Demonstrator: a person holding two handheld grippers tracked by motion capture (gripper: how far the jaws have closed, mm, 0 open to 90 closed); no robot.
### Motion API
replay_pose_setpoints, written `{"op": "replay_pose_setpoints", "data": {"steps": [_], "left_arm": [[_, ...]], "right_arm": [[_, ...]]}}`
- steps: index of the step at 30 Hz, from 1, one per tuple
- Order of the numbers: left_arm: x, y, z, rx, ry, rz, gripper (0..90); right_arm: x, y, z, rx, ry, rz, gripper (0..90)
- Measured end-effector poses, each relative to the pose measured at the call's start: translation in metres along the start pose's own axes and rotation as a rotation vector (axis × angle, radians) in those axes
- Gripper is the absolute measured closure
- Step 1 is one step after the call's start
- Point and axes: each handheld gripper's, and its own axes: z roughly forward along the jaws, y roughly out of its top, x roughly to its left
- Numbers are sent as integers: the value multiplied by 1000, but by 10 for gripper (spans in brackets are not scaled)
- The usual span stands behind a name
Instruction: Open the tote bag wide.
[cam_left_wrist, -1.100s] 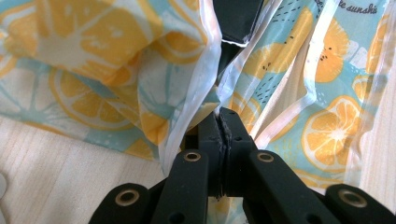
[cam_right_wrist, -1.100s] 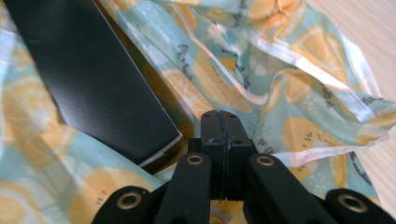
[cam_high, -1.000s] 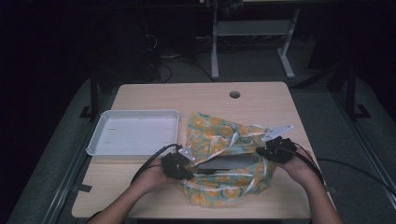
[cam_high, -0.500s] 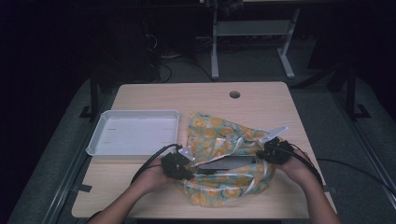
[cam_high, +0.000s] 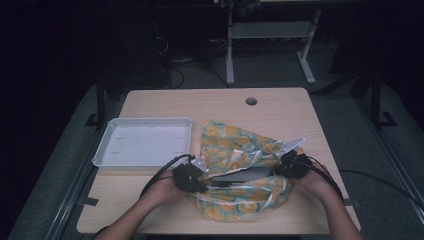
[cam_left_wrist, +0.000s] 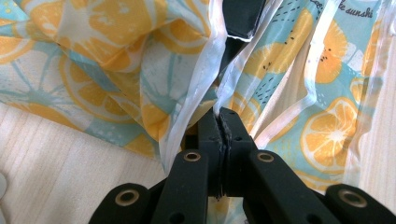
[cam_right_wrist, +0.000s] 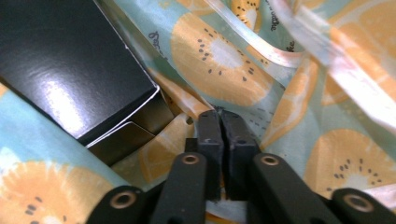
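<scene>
A plastic bag (cam_high: 232, 145) printed with orange citrus slices lies on the wooden table's front right. A flat black box (cam_high: 245, 175) sits in its open mouth. My left gripper (cam_high: 204, 184) is shut on the bag's white-edged rim (cam_left_wrist: 205, 88) at the mouth's left end, and the black box (cam_left_wrist: 240, 18) lies just beyond. My right gripper (cam_high: 278, 170) holds the mouth's right end. Its jaws have just been opening slightly, though the pads (cam_right_wrist: 210, 130) still stand nearly together with thin bag film (cam_right_wrist: 224, 51) pinched at the tips. The box's corner (cam_right_wrist: 70, 60) lies close on their left.
An empty white tray (cam_high: 142, 142) stands on the table (cam_high: 210, 105) left of the bag. A round cable hole (cam_high: 251, 101) is near the far edge. Cables trail from both grippers over the table's front. Dark floor and a metal stand lie behind the table.
My right hand has sunk a little with the bag's right end, so the mouth sits lower and flatter around the box. The left hand has kept still.
</scene>
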Motion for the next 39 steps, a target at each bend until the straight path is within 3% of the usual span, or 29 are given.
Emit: {"op": "replay_pose_setpoints", "data": {"steps": [5,15,23,26,36,39], "left_arm": [[1,0,0,1,-4,-1,883],[1,0,0,1,-7,-3,883],[1,0,0,-2,-7,-9,883],[1,0,0,-2,-7,-10,883],[2,0,0,-4,-8,-10,883],[1,0,0,-3,-7,-10,883]], "right_arm": [[-3,-1,-10,-39,9,31,810],[0,-4,-49,-115,10,56,739],[12,-10,-68,-140,68,42,626],[16,-9,-70,-136,103,23,604],[25,-1,-58,-114,125,-40,588],[26,-1,-53,-94,121,-47,643]]}}
